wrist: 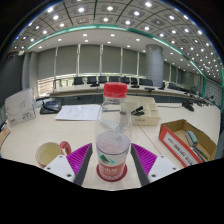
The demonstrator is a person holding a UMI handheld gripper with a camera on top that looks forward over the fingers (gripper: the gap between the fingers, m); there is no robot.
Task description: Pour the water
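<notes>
A clear plastic bottle with a red cap and a red-and-white label stands upright on the pale table. It is between my gripper's two fingers, whose magenta pads flank its lower part with a thin gap at each side. The gripper is open and the bottle rests on the table by its own base. A beige cup stands on the table just left of the left finger.
An open orange-and-white carton lies to the right of the right finger. Papers and a small tray lie beyond the bottle. Long desks with chairs and a column fill the room behind.
</notes>
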